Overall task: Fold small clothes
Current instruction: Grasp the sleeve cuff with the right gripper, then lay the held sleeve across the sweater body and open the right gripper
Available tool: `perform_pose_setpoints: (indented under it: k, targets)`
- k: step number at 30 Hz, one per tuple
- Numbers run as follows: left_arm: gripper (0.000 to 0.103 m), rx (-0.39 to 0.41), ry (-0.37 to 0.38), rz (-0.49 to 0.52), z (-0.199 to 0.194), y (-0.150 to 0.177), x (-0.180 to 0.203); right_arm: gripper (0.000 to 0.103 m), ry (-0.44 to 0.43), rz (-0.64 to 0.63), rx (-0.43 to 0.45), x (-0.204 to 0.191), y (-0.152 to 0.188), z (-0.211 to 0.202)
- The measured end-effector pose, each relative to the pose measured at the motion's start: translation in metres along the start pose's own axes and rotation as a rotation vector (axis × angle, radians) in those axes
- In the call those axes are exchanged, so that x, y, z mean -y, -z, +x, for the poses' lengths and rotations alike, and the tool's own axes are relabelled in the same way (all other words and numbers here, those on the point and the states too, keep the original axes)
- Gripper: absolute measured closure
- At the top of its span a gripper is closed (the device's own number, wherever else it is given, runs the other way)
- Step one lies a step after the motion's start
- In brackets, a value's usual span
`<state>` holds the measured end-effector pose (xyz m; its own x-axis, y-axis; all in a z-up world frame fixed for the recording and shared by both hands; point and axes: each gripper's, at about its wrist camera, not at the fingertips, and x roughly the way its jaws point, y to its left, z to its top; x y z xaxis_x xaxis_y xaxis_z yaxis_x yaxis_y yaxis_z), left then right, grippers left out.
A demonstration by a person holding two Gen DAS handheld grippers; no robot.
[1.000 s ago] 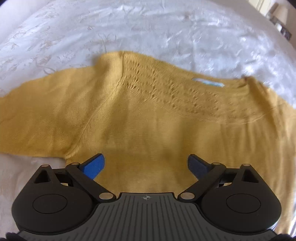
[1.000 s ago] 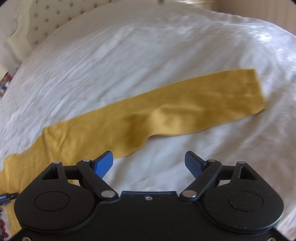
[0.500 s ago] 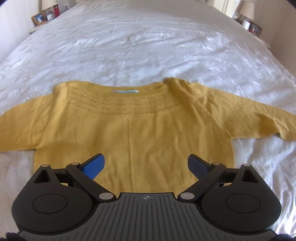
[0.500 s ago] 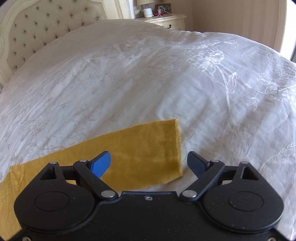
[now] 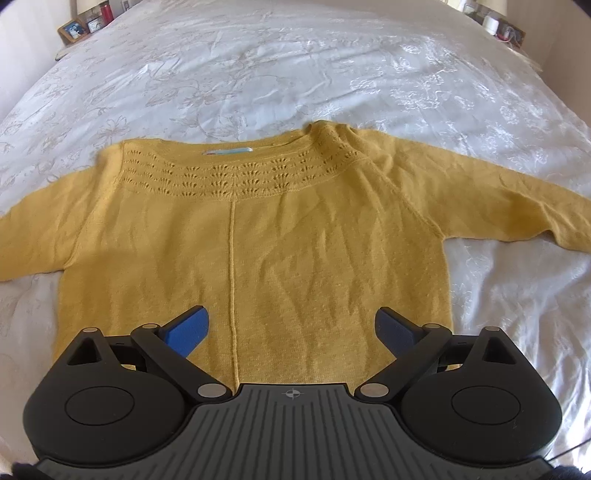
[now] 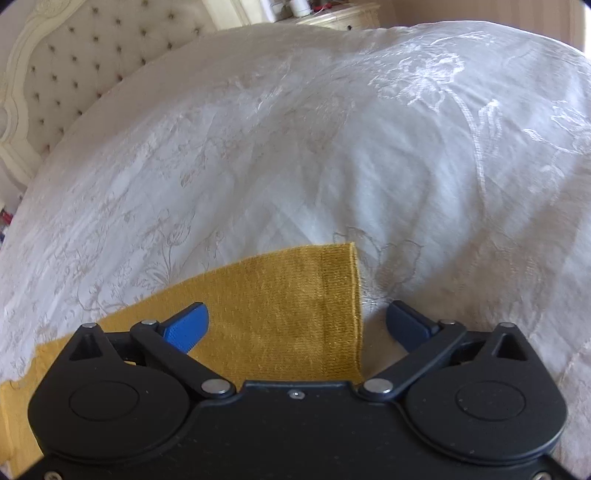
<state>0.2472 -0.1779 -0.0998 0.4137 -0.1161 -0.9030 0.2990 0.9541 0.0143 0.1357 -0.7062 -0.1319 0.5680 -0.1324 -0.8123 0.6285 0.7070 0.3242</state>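
You are working over a bed [image 5: 295, 74] that is wearing a white bedspread with a pale floral pattern; in the right wrist view the same bedspread [image 6: 332, 147] is rising toward a tufted cream headboard [image 6: 92, 62].

A mustard-yellow knitted sweater [image 5: 295, 251] is lying flat on the bedspread in front of you, neckline pointing away, with both sleeves spreading out to the sides. A lace-patterned yoke is running across the chest, a raised seam is dropping down the middle, and a light blue label [image 5: 229, 151] is showing inside the neck. The shoulder on the right of that view is sitting slightly rumpled.

The sleeve on the right side is stretching out to its ribbed cuff [image 6: 338, 310], which is lying flat on the bedspread.

Your left gripper [image 5: 291, 328] is hovering over the lower body of the sweater near the hem, blue fingers [image 5: 186, 330] spreading wide and holding nothing. Your right gripper [image 6: 297, 326] is hanging over the cuff, also gaping wide with nothing between its fingers [image 6: 186, 326]; one is sitting above the sleeve fabric, the other above bare bedspread just past the cuff edge.

Small framed pictures [image 5: 75, 30] are standing on a surface at the far left corner, and a nightstand [image 6: 340, 16] with small items is sitting beside the headboard.
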Motion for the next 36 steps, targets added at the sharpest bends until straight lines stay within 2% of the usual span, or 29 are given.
perform_pose_setpoints:
  k: [2,3,4,6,9,12,15,21,24,27,30,36]
  targets:
    - [0.005,-0.002,-0.006,-0.004,0.001,-0.001,-0.001,0.04,0.017,-0.025,-0.037,-0.003,-0.004,0.003]
    - [0.005,-0.003,-0.008,-0.001,0.002,-0.002,-0.001,0.081,0.02,-0.03,-0.075,-0.003,-0.006,0.005]
    - [0.005,-0.001,-0.009,0.004,0.004,-0.003,0.0,0.089,-0.01,-0.025,-0.106,-0.002,-0.006,0.007]
    - [0.005,0.002,-0.006,0.021,0.008,-0.009,0.002,0.09,-0.061,-0.039,-0.112,-0.004,-0.006,0.001]
    - [0.005,0.022,0.002,0.053,0.018,-0.023,0.01,0.091,-0.02,-0.077,-0.068,-0.008,-0.01,-0.018]
    - [0.005,0.051,0.002,0.088,0.033,-0.042,0.021,0.092,0.071,-0.06,-0.011,0.006,-0.021,-0.033]
    - [0.005,0.068,-0.014,0.113,0.054,-0.061,0.031,0.092,0.119,-0.01,-0.025,0.026,-0.024,-0.033]
    - [0.005,0.044,-0.044,0.141,0.103,-0.088,0.047,0.091,0.076,0.004,-0.042,0.025,-0.017,-0.03]
    - [0.005,0.028,-0.048,0.188,0.123,-0.092,0.055,0.091,0.052,0.005,-0.045,0.017,-0.019,-0.029]
    - [0.004,-0.087,-0.007,0.213,0.149,-0.093,0.058,0.091,0.004,0.019,-0.037,0.004,-0.023,-0.035]
    - [0.005,-0.085,0.026,0.173,0.145,-0.096,0.049,0.091,-0.052,0.022,-0.018,-0.017,-0.027,-0.044]
    - [0.005,0.01,0.079,0.131,0.096,-0.087,0.011,0.091,-0.174,-0.024,0.019,-0.082,-0.029,-0.06]
